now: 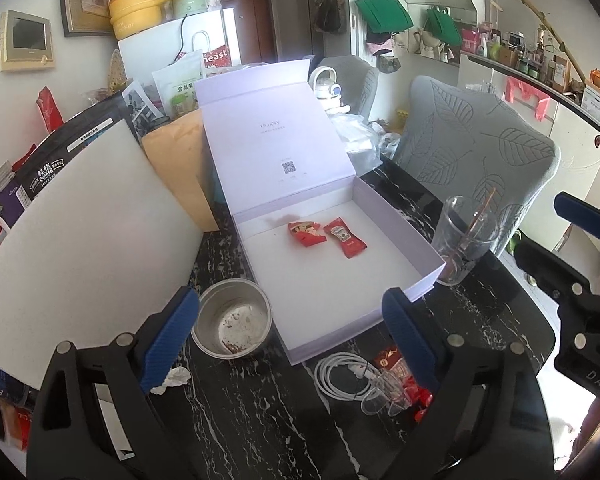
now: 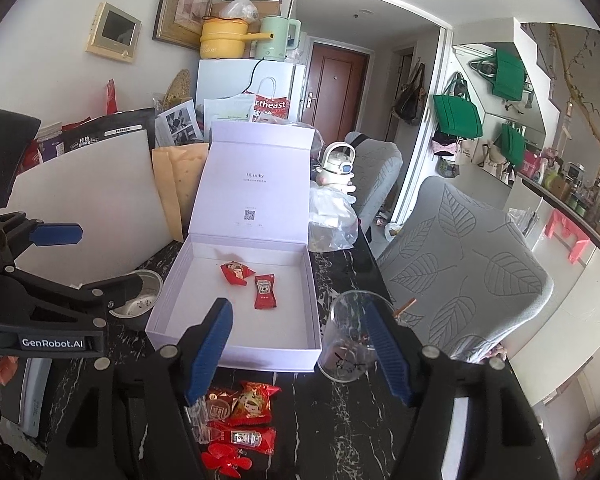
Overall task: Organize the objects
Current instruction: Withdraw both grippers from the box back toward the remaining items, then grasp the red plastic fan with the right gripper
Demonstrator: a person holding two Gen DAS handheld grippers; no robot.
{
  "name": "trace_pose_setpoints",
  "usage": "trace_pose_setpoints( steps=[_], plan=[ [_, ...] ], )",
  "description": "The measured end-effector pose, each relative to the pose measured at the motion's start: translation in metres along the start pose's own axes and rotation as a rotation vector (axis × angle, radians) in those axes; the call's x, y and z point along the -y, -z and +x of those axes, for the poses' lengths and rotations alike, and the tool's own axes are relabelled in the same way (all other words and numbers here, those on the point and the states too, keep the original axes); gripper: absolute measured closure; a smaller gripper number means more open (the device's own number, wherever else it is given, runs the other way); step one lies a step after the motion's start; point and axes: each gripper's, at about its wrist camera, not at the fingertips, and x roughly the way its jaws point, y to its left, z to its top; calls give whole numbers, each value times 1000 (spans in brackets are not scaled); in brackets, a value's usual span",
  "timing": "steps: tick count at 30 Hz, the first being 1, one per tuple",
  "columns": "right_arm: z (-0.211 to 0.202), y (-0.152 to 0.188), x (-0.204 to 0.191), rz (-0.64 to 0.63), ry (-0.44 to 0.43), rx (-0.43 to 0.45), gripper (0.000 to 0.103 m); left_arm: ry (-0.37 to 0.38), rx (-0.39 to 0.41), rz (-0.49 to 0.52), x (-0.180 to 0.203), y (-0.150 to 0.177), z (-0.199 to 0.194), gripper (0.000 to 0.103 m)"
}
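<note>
An open lilac box (image 1: 392, 220) (image 2: 312, 304) sits on the black marble table with its lid up. Two red packets lie inside it: a snack packet (image 1: 305, 233) (image 2: 236, 272) and a ketchup sachet (image 1: 345, 237) (image 2: 265, 291). More red packets (image 2: 246, 412) (image 1: 404, 376) lie on the table in front of the box, with small clear cups (image 1: 384, 396) and a coiled white cable (image 1: 342, 376). My left gripper (image 1: 288, 340) is open and empty over the box's near edge. My right gripper (image 2: 300, 348) is open and empty above the loose packets.
A steel bowl (image 1: 233, 322) (image 2: 140, 300) stands left of the box. A clear glass (image 1: 462, 240) (image 2: 352, 336) with a stick stands right of it. A white board (image 1: 72, 240), bags and envelopes crowd the left. A grey leaf-patterned chair (image 1: 476, 148) (image 2: 460, 256) is at the right.
</note>
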Motion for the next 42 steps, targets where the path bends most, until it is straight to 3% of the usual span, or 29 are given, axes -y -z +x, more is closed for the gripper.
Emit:
trace_pose_setpoints(
  steps=[12,25,42],
  plan=[
    [8,48,4,84,-30,-91,33,68,-61,-8,12,34,14,10],
    [23,85,-13,63,-85,-132,33,134,-169,-18,17,70,46,10],
    [46,153,-14,155,-167,-222,33,200,-189,39,20,104,58,10]
  ],
)
